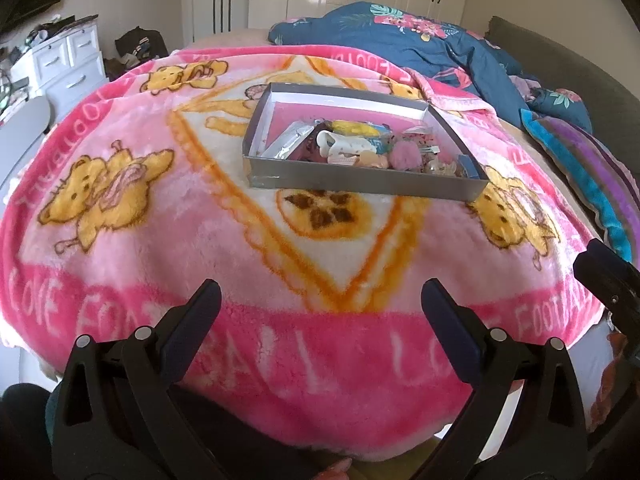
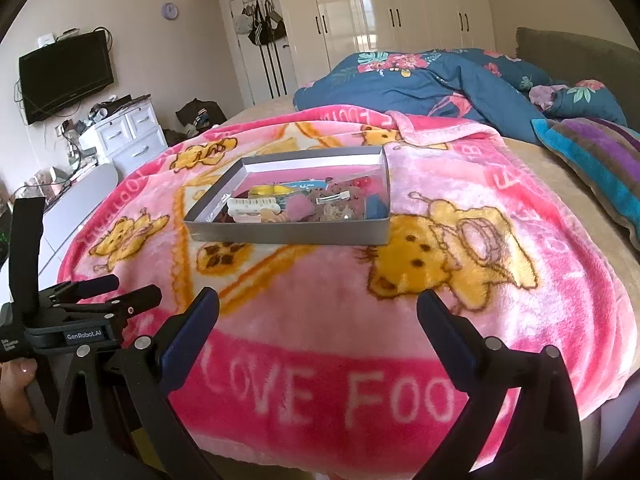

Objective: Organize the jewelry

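A shallow grey box is seen just above the centre of the left wrist frame, set on a pink blanket printed with yellow bears and spread over a bed. The box is filled toward its near and right side with a jumble of small items: a pink pompom, white clips, a yellow piece and other bits too small to be told apart. At the bottom of that frame the left tool is held with its fingers wide apart and nothing between them, above the blanket's near edge. In the right wrist view the right tool is likewise spread apart and empty at the bottom, well short of the box. A blue floral duvet is bunched at the upper right.
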The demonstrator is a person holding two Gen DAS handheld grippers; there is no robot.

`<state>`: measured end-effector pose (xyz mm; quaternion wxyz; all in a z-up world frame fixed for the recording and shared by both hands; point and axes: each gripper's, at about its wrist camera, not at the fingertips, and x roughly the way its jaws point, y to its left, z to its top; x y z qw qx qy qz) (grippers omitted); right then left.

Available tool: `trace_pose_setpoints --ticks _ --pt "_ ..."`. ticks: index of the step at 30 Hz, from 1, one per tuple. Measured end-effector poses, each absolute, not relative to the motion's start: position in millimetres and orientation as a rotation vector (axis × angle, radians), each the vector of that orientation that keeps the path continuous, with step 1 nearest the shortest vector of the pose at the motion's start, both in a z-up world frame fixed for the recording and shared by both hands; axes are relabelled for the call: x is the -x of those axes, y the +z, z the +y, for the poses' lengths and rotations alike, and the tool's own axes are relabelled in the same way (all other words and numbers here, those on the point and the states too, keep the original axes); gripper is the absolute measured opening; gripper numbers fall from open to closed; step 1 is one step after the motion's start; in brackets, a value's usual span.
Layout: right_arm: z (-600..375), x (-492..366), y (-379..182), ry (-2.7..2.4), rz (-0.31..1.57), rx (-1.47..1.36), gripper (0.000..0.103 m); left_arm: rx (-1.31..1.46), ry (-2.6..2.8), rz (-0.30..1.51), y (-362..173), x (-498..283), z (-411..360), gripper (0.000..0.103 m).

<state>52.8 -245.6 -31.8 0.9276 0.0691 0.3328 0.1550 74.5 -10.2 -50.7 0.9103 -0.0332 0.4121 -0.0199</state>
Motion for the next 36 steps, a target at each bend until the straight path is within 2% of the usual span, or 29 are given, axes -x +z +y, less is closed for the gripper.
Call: trace_pose_setpoints --ticks 36 --pt "-241.3 -50.0 -31.6 0.326 0.685 -0.136 0.099 0.046 -0.032 0.839 -45.5 -73.1 -13.2 0.094"
